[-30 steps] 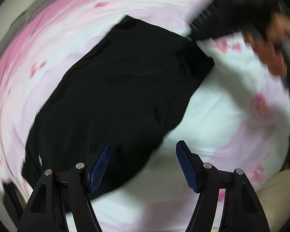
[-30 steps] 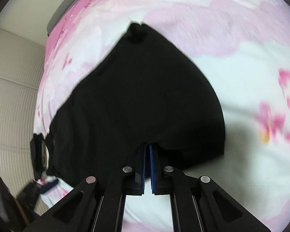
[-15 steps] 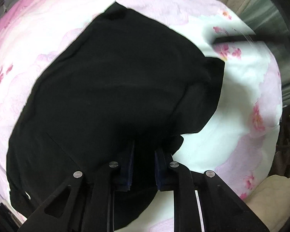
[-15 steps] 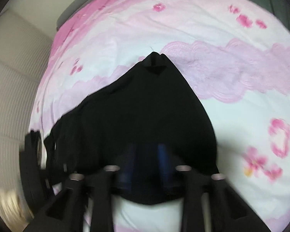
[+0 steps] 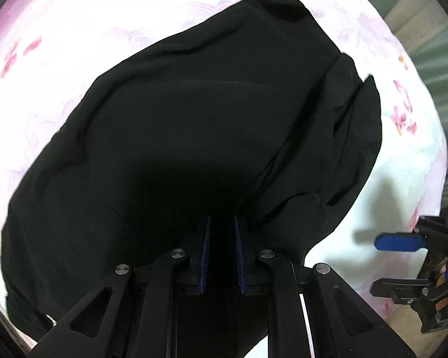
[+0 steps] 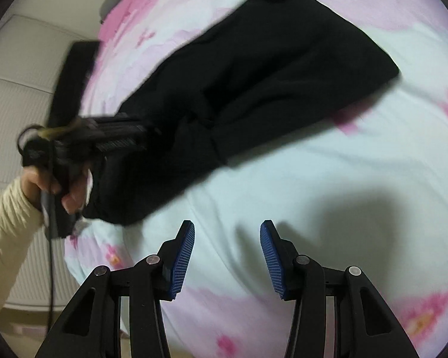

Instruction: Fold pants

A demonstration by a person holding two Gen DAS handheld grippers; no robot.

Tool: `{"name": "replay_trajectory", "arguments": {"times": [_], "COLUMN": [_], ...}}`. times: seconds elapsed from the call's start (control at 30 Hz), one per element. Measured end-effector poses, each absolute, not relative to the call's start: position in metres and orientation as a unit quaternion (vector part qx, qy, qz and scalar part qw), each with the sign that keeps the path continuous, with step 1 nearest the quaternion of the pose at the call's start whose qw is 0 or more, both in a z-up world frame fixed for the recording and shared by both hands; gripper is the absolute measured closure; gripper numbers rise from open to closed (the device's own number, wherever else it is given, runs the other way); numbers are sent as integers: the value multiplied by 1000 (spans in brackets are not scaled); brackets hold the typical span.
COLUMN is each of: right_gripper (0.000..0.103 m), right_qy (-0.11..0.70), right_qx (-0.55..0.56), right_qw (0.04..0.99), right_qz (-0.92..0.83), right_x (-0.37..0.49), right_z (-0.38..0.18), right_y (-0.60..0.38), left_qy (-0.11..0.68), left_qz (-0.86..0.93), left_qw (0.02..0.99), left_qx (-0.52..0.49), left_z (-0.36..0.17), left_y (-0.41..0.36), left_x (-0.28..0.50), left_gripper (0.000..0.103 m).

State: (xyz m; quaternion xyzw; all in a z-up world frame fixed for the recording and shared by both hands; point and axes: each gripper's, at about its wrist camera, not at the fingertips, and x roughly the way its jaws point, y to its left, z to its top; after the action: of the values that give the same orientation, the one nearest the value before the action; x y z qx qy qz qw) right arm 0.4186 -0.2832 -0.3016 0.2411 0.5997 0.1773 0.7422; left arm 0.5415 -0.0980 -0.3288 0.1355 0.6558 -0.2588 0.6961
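Note:
The black pants [image 5: 194, 125] lie partly folded on a pink floral bedsheet [image 5: 74, 44]. My left gripper [image 5: 221, 223] points almost straight down at their near edge, its blue pads pressed on a bunch of the black cloth. In the right wrist view, the pants [image 6: 268, 68] stretch diagonally across the bed. The left gripper [image 6: 140, 140] bites their left end there, held by a person's hand [image 6: 71, 188] in a cream sleeve. My right gripper [image 6: 227, 229] hovers open over bare sheet, clear of the pants, with nothing between its pads. It also shows at the right edge of the left wrist view, right gripper [image 5: 376, 267].
The bedsheet [image 6: 313, 179] spreads around the pants on every side. White panelled furniture [image 6: 18, 89] stands beyond the bed's left edge in the right wrist view. A greenish curtain [image 5: 430, 59] hangs past the bed's far right side.
My left gripper came down onto the pants' edge and shut on the cloth. My right gripper let go of the pants, opened and drew back over bare sheet.

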Motion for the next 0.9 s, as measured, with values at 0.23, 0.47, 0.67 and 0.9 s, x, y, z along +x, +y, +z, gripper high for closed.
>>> {"name": "replay_trajectory", "arguments": {"times": [0.23, 0.47, 0.67, 0.9], "right_gripper": [56, 56, 61, 92], "right_qy": [559, 617, 651, 636], "right_qx": [154, 111, 180, 189], "right_qw": [784, 735, 692, 718], "right_qz": [223, 260, 254, 212], "right_x": [473, 516, 507, 436], "right_z": [-271, -304, -330, -304], "right_y": [-262, -239, -241, -256], "left_qy": [657, 655, 641, 648], "left_qz": [-262, -259, -253, -250], "left_qw": [700, 704, 719, 715], "left_qx": [100, 84, 90, 84], "left_z": [-329, -322, -304, -296], "left_y": [-82, -57, -48, -31], "left_x": [536, 536, 521, 485], "left_gripper": [86, 84, 69, 48]}}
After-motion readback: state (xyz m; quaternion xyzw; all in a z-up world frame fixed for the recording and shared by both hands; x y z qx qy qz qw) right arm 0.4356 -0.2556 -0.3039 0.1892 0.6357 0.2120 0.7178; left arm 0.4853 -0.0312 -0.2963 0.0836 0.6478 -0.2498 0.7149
